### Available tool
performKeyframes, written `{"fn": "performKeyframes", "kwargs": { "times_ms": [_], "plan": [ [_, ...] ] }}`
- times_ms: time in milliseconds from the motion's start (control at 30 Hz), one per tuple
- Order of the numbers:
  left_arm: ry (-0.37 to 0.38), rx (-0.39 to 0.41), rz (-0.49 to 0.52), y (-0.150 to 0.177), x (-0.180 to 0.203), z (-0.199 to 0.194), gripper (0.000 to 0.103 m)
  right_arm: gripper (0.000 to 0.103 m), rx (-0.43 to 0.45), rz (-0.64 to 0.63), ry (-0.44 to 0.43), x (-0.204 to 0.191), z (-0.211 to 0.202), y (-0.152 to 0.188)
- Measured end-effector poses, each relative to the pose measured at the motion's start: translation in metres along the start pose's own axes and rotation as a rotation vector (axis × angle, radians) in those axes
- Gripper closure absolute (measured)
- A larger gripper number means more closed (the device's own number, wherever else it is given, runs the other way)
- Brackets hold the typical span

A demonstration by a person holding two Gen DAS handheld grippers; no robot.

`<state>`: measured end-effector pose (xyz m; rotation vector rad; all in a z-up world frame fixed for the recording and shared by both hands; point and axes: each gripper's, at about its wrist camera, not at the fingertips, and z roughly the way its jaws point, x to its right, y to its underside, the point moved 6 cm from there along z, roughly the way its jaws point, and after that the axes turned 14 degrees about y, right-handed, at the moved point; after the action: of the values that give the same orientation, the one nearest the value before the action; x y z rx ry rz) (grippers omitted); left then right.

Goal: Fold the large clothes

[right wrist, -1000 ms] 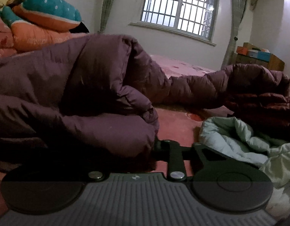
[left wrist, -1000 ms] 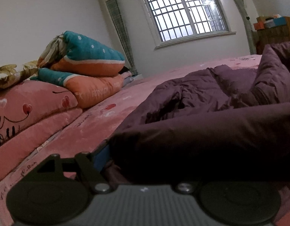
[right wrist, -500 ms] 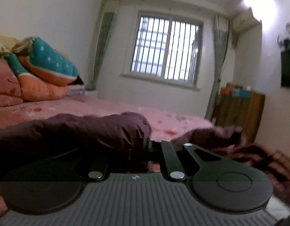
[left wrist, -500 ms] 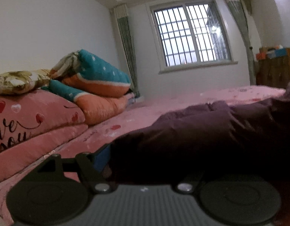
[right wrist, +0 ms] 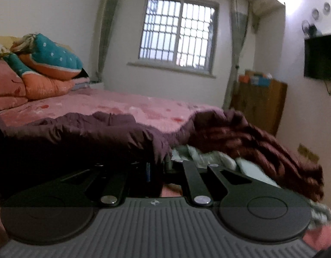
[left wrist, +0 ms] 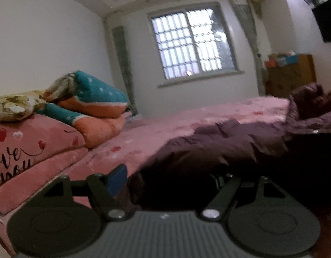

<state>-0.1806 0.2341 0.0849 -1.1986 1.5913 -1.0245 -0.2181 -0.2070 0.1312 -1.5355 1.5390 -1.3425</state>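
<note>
A large dark purple padded coat point(left wrist: 219, 148) lies spread across the pink bed point(left wrist: 186, 124). My left gripper point(left wrist: 169, 180) holds a thick fold of it between widely spaced jaws. The blue pad point(left wrist: 117, 178) of its left finger shows, while the right finger is buried in cloth. In the right wrist view the same coat point(right wrist: 90, 133) drapes over my right gripper point(right wrist: 157, 167), whose jaws are pinched together on the coat's edge. Both grippers hold the near hem a little above the bed.
Folded teal-and-orange quilts point(left wrist: 96, 99) and pink pillows point(left wrist: 25, 150) are stacked at the left. A pale green garment point(right wrist: 208, 157) and dark red quilted cloth point(right wrist: 251, 137) lie to the right. A wooden cabinet point(right wrist: 260, 101) stands by the window wall, and a television point(right wrist: 320, 58) hangs at the right.
Both grippers have risen and moved along the bed with the coat's hem, stretching it flatter. The right jaws closed tight on the coat's edge.
</note>
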Motion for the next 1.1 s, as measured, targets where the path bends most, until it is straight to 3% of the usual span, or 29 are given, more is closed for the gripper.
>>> {"fn": "performKeyframes", "kwargs": {
  "times_ms": [233, 333, 467, 533, 567, 700, 800, 933, 1100],
  "plan": [
    [0.112, -0.064, 0.059, 0.001, 0.021, -0.026, 0.026, 0.093, -0.152, 0.012, 0.021, 0.016, -0.001, 0.024],
    [0.141, -0.038, 0.086, -0.011, 0.027, -0.043, 0.022, 0.083, -0.145, 0.023, 0.057, 0.018, 0.0, 0.013],
    [0.139, 0.015, 0.09, -0.027, 0.029, -0.056, 0.02, 0.042, -0.116, 0.089, 0.064, 0.028, -0.009, 0.008],
    [0.137, 0.02, 0.085, -0.03, 0.031, -0.051, 0.02, 0.04, -0.111, 0.141, 0.041, 0.028, -0.005, 0.005],
    [0.137, 0.015, 0.082, -0.03, 0.032, -0.045, 0.02, 0.038, -0.114, 0.175, 0.021, 0.024, -0.003, 0.005],
    [0.182, -0.032, -0.018, -0.021, 0.037, -0.011, 0.021, 0.013, -0.088, 0.256, -0.05, 0.003, 0.009, 0.002],
    [0.2, -0.081, -0.089, -0.007, 0.04, 0.024, 0.027, 0.007, -0.067, 0.279, -0.122, -0.024, 0.03, 0.0],
    [0.187, -0.123, -0.072, 0.009, 0.05, 0.06, 0.032, 0.005, -0.083, 0.272, -0.201, -0.066, 0.063, 0.005],
    [0.164, -0.159, -0.036, 0.023, 0.057, 0.096, 0.036, 0.004, -0.12, 0.171, -0.192, -0.11, 0.113, 0.022]
  ]
}}
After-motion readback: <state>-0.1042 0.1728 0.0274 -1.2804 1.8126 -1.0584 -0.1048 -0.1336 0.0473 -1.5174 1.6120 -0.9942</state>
